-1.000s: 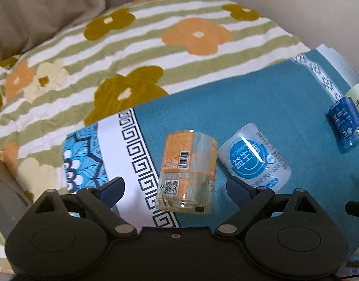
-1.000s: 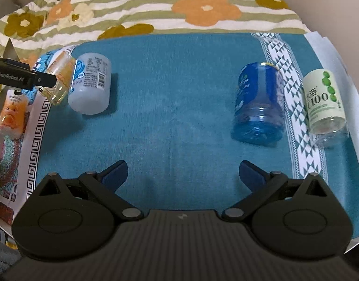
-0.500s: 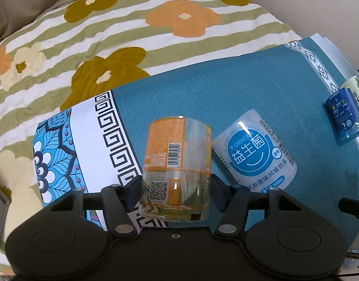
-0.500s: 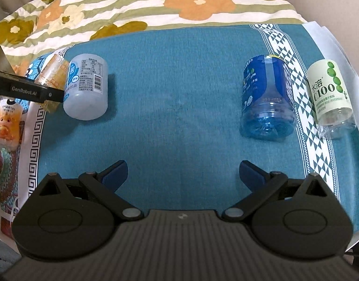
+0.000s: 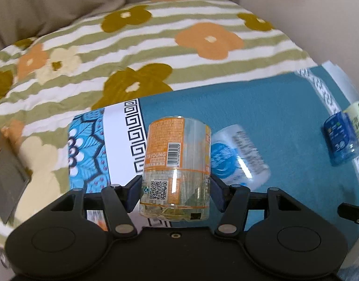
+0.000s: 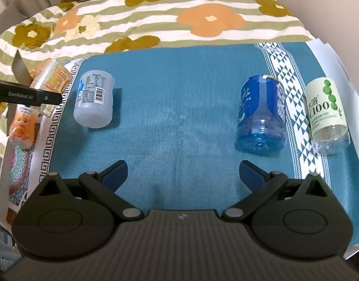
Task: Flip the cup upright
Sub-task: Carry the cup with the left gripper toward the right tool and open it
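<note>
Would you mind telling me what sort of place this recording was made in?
Probably a home bedroom: a flowered quilt lies as on a bed, a teal cloth spread over it as a makeshift work surface, with a plain wall behind.

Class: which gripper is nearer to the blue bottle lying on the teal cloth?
Right. The right gripper hovers open just short of the blue bottle; the left gripper is across the cloth, shut on the orange-labelled cup.

Bed surface w/ floral quilt (image 6: 156,21): green/white stripes, orange + olive flowers. Teal cloth (image 6: 179,107) laid over it; white triangle-pattern band on right side, Greek-key border + blue leaf print on left. White sheet edge (image 6: 343,75) shows past cloth at right. Beige curtain/fabric (image 5: 50,4) behind quilt, off-white wall (image 5: 296,11) at right. Light soft, even.
</note>
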A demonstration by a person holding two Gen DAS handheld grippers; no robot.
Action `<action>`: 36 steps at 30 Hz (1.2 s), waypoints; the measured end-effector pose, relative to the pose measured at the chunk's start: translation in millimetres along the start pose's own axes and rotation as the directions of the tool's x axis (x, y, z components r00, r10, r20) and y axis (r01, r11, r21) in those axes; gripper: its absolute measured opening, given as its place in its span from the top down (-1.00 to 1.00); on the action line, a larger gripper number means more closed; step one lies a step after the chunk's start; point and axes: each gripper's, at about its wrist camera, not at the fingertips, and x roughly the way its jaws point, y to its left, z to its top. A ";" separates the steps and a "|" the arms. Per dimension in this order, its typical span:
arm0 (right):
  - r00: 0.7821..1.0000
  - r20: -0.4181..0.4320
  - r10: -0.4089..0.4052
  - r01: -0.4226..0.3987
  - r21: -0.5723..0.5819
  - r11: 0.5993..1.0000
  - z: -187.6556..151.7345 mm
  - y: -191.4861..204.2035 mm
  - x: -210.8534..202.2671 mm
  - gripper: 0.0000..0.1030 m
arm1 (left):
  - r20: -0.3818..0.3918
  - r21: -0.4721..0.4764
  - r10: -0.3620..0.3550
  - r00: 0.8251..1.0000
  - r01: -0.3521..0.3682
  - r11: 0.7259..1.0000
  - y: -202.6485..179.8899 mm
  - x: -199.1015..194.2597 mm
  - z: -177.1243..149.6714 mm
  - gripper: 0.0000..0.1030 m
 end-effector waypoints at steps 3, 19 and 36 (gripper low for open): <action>1.000 0.010 0.020 -0.020 -0.033 0.999 -0.1 -10.2 -8.6 -1.00 | 0.018 -0.060 0.020 1.000 -0.019 0.998 -15.8 -18.7 -10.6 -0.25; 0.999 0.006 0.037 -0.035 -0.197 0.980 -22.3 -80.6 -34.8 -1.00 | 0.017 -0.266 0.006 1.000 -0.001 0.964 -139.4 -36.0 -63.8 -0.25; 0.999 -0.037 0.011 -0.016 -0.159 0.987 -42.6 -137.0 -13.7 -1.00 | -0.027 -0.277 -0.024 0.999 0.016 0.961 -211.7 21.9 -73.5 -0.26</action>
